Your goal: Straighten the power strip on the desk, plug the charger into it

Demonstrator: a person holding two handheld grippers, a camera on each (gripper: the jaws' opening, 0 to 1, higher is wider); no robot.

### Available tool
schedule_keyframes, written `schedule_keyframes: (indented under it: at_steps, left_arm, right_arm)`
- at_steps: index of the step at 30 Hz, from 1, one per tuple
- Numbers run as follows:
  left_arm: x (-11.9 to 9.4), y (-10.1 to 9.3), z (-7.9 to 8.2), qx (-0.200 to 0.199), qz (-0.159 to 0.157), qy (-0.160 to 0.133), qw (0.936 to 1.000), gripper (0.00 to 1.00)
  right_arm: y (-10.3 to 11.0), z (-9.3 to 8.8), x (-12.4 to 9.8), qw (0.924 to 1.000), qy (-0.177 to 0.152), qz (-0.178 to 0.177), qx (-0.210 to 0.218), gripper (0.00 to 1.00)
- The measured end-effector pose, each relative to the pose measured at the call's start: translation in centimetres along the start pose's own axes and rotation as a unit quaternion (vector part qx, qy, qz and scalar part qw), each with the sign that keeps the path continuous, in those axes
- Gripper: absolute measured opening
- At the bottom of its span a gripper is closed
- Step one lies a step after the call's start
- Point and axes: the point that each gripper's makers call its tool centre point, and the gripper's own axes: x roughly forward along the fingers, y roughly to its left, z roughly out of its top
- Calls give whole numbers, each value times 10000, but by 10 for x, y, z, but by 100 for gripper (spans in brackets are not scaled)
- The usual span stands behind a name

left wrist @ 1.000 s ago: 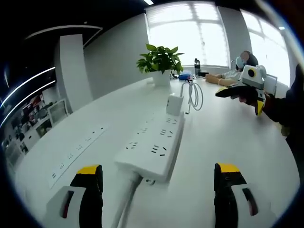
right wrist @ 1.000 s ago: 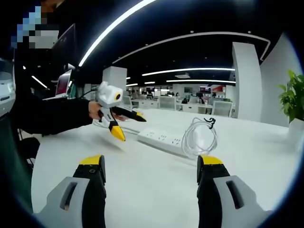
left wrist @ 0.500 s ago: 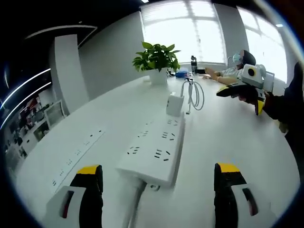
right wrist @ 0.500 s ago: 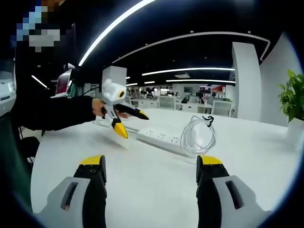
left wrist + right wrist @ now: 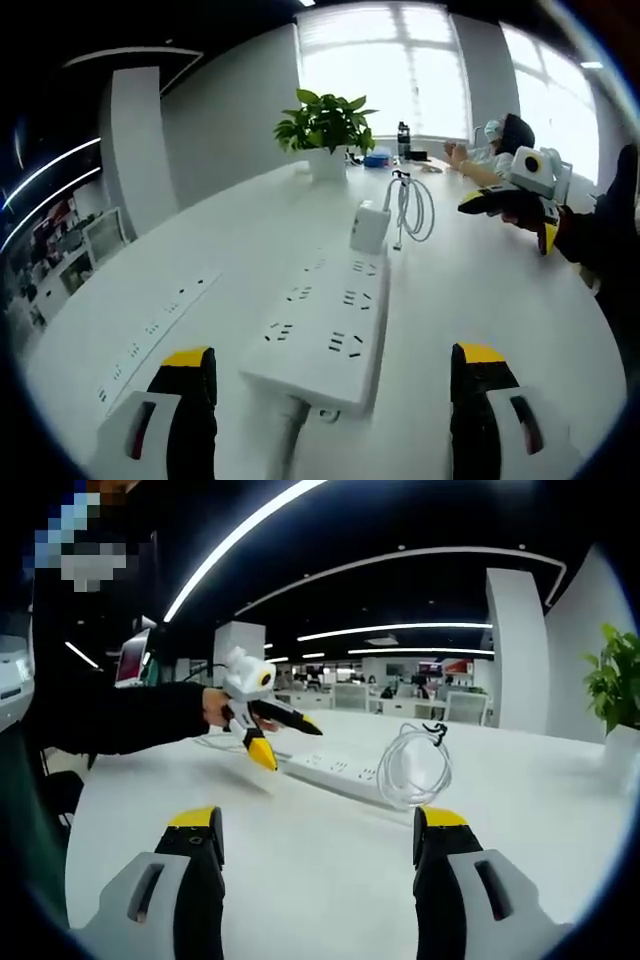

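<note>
the main risk, as i judge it, is that nudging the power strip [image 5: 325,325] at one end swings it too far, or drags its cable and knocks over the charger [image 5: 368,226] standing just past its far end, with the coiled white cord [image 5: 410,205] beside it. the strip lies on the white desk [image 5: 480,290] just ahead of the left gripper [image 5: 335,385], between its jaws, which stand spread and hold nothing. the right gripper [image 5: 318,848] is also spread wide and empty, held above the desk well apart from the strip; it faces the strip's far end and the cord, with the left gripper seen hovering over the strip
</note>
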Motion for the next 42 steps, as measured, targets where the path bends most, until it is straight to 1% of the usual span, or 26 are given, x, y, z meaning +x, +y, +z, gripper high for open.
schedule_keyframes:
  at_steps: [4, 11, 14, 17, 29, 35, 37, 38, 42]
  left_arm:
    - [3, -2, 0, 15, -79, 22, 10000, 99]
    - [7, 1, 3, 60, -151, 62, 9998, 99]
    - [10, 1, 2, 77, -170, 136, 9997, 99]
    - [11, 2, 2, 86, -215, 140, 9996, 99]
    - [20, 7, 9, 136, -252, 180, 9994, 99]
    - [24, 9, 11, 190, -346, 240, 9989, 99]
    - [24, 7, 10, 199, -388, 256, 9987, 99]
    - [25, 5, 10, 226, -470, 257, 9983, 99]
    - [27, 3, 12, 290, -517, 275, 9979, 99]
  right_arm:
    - [-1, -2, -1, 10000, 1, -2, 29, 77]
    - [-1, -2, -3, 10000, 1, -25, 19, 76]
    - [-2, -3, -4, 10000, 12, -37, 16, 76]
    - [-4, -4, -6, 10000, 15, -53, 12, 76]
    - [-8, -5, -9, 10000, 7, -97, 10, 76]
    - [-6, -6, -8, 10000, 21, -84, 20, 76]
    - [-5, -6, -9, 10000, 18, -78, 20, 75]
    - [-5, -6, -9, 10000, 17, -78, 24, 75]
    - [-6, -5, -11, 10000, 8, -81, 25, 75]
